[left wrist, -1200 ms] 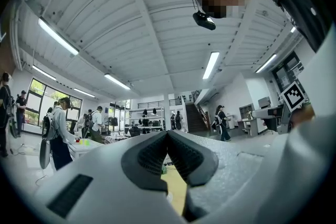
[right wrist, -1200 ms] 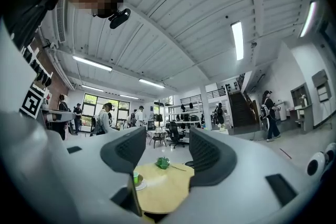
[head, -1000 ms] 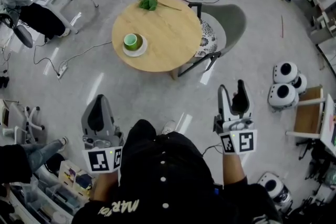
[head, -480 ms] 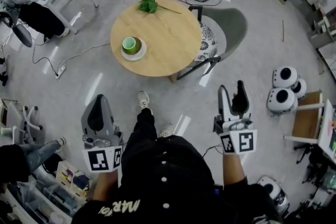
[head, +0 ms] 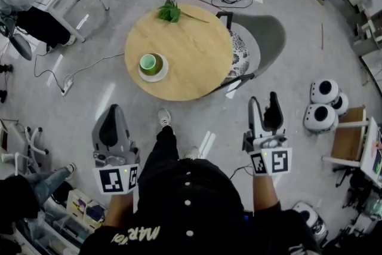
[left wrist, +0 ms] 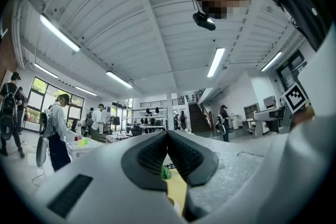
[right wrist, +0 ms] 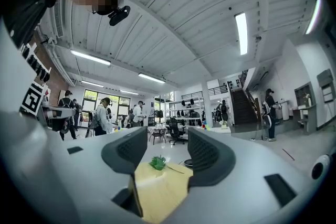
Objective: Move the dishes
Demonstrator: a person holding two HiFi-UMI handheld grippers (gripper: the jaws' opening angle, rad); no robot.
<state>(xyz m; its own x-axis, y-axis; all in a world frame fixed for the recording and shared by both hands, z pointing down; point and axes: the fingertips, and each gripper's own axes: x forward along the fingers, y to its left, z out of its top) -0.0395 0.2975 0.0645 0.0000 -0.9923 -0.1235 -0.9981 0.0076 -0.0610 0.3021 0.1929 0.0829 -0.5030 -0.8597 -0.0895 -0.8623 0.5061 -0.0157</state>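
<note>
Two handheld tools hover short of a round wooden tabletop (head: 191,57), well apart from it. The left tool (head: 112,111) has its jaws pressed together and empty; the right tool (head: 263,100) has its jaws apart with nothing between them. On the tabletop's near-left part a green cup (head: 150,63) stands on a white saucer (head: 157,73). A leafy sprig (head: 169,10) lies at its far edge, and a grey chair (head: 265,30) stands at its right side.

The round table (head: 191,57) looks like pale, matt wood; the green cup (head: 149,63) and white saucer (head: 160,74) are glossy; the grey floor (head: 286,86) shines.
</note>
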